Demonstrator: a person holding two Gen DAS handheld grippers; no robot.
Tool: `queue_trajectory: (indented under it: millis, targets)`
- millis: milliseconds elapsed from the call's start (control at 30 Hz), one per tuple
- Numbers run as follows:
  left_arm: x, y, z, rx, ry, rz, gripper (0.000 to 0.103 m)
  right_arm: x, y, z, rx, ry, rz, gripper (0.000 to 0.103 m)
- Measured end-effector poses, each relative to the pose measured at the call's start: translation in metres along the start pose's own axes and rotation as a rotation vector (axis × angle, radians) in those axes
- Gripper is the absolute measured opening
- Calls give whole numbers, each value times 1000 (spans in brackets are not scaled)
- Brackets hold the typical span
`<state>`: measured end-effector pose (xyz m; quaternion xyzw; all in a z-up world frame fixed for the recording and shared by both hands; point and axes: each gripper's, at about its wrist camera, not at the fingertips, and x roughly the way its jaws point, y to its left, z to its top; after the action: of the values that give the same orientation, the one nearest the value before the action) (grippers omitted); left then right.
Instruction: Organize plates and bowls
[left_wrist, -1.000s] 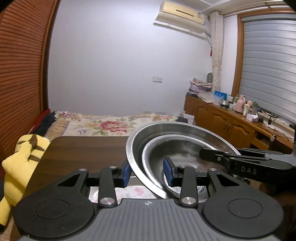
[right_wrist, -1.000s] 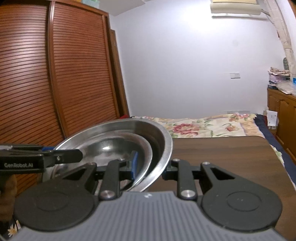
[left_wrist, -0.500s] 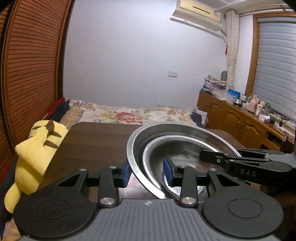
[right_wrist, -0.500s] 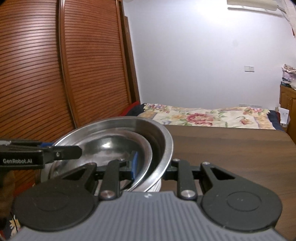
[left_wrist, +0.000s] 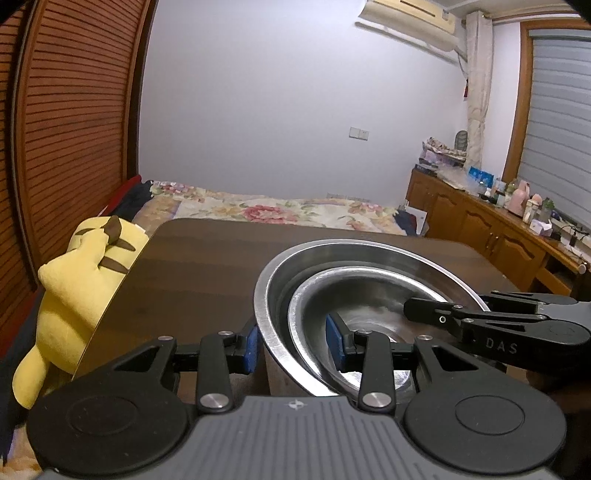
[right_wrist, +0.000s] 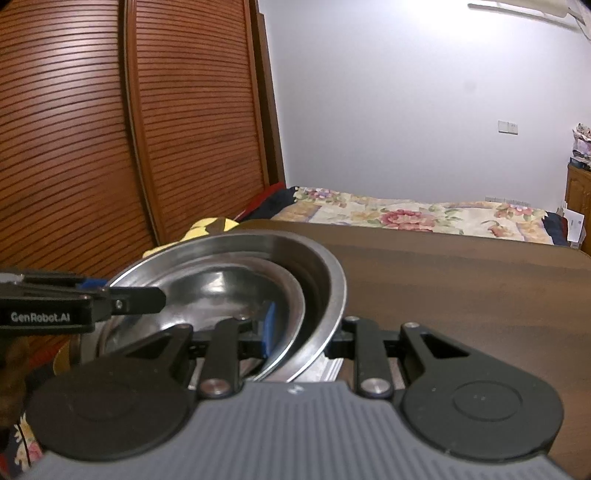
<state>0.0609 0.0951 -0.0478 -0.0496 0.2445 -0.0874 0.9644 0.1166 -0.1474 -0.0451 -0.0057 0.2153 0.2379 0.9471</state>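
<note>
Both grippers clamped on nested steel bowls, over the table.
Left gripper (left_wrist: 291, 349) pinches both rims between its pads; right gripper (right_wrist: 304, 328) does likewise on the opposite side. Small bowl (left_wrist: 373, 314) sits inside large bowl (left_wrist: 354, 254); nothing else inside. Risk: uneven lowering tilts the stack, slick rims slip, bowls clatter onto table (left_wrist: 199, 269).

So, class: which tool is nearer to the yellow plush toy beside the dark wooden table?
Left. The left tool clamps the stacked steel bowls' rim on the side facing the yellow plush toy; the right tool grips the opposite rim, further away.
</note>
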Motion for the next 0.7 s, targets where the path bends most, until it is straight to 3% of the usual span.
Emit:
queue_trajectory:
  millis: [700]
  targets:
    - [15, 2, -13, 15, 27, 29, 38, 13, -2, -6, 15, 38, 5, 27]
